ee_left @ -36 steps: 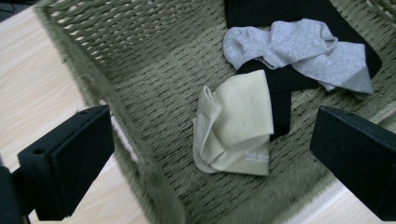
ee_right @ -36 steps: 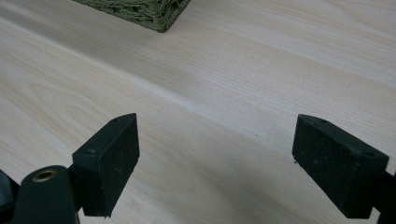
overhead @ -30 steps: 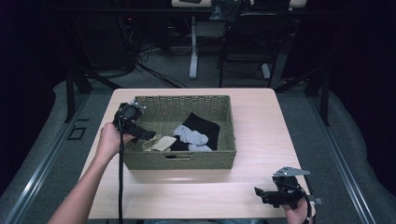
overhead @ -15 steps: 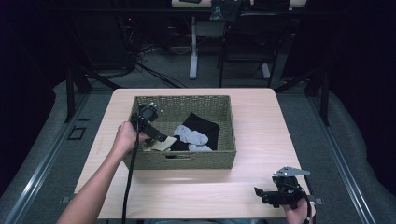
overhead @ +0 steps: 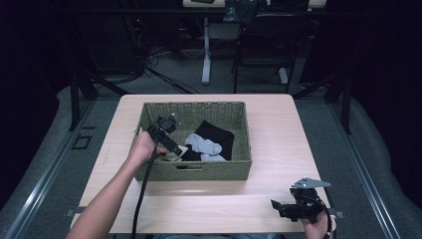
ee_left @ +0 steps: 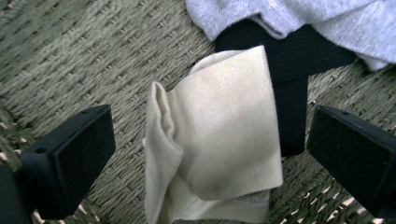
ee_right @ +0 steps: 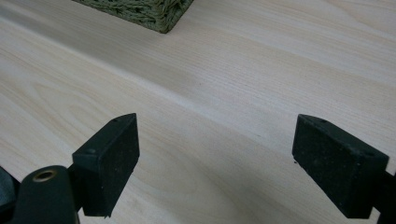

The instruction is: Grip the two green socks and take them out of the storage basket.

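A green woven basket (overhead: 194, 172) stands mid-table and holds a cream sock (overhead: 178, 153), a grey sock (overhead: 203, 146) and a black garment (overhead: 219, 135). My left gripper (overhead: 180, 151) reaches down into the basket's left part. Its jaws stand open on either side of the cream sock (ee_left: 219, 140), which lies folded on the woven floor (ee_left: 84, 51) over a black sock (ee_left: 289, 70). The grey sock (ee_left: 299, 18) lies just beyond. My right gripper (overhead: 279, 208) rests at the table's near right corner, open above the bare wood (ee_right: 210, 116).
The basket's corner (ee_right: 149, 14) shows at the top of the right gripper view. Light wooden tabletop (overhead: 278, 129) lies to the right of and in front of the basket. Dark floor, table legs and cables lie behind the table.
My left gripper has moved right and down into the basket, from its left rim to over the cream sock. The right gripper has stayed where it was.
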